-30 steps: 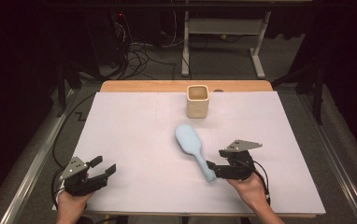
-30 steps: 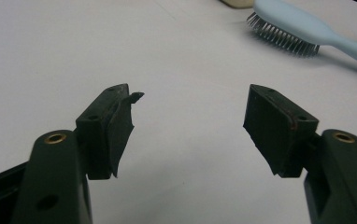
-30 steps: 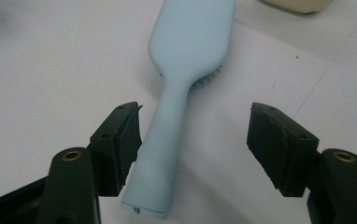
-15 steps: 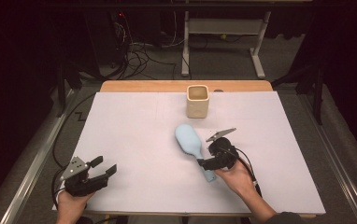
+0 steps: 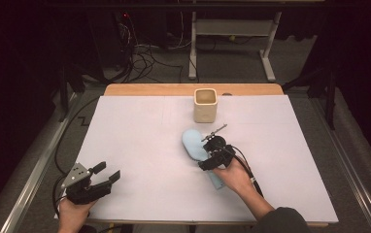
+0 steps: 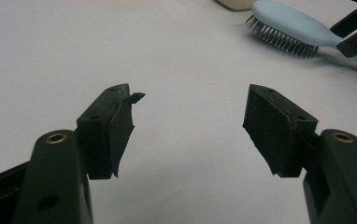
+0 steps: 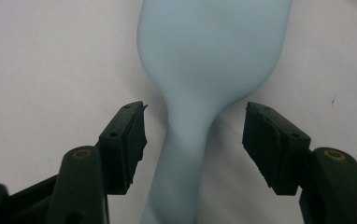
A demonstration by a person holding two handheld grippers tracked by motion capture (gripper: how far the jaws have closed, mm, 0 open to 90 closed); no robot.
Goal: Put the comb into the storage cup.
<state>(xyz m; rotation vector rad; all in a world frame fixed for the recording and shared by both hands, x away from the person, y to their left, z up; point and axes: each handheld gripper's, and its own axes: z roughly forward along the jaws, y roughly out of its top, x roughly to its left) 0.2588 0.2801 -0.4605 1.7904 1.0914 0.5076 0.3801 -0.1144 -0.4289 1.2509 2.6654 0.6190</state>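
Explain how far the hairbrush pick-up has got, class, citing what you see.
Done: the right gripper straddles the light blue hairbrush at its handle neck. In hand: its jaws have just been closing, pads not yet touching. Left: gripping and lifting; the brush lies bristles-down on the table, and the left gripper waits open.

table brightly lit | surroundings dark | close-ups soft, slightly blurred

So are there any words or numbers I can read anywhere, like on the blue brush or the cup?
None can be read.
Light blue hairbrush: plain, no writing shows.
Beige cup: plain on the sides that show.
White table cover: only faint thin lines, no letters.
Both hand-held grippers, left and right: black jaws, no labels.
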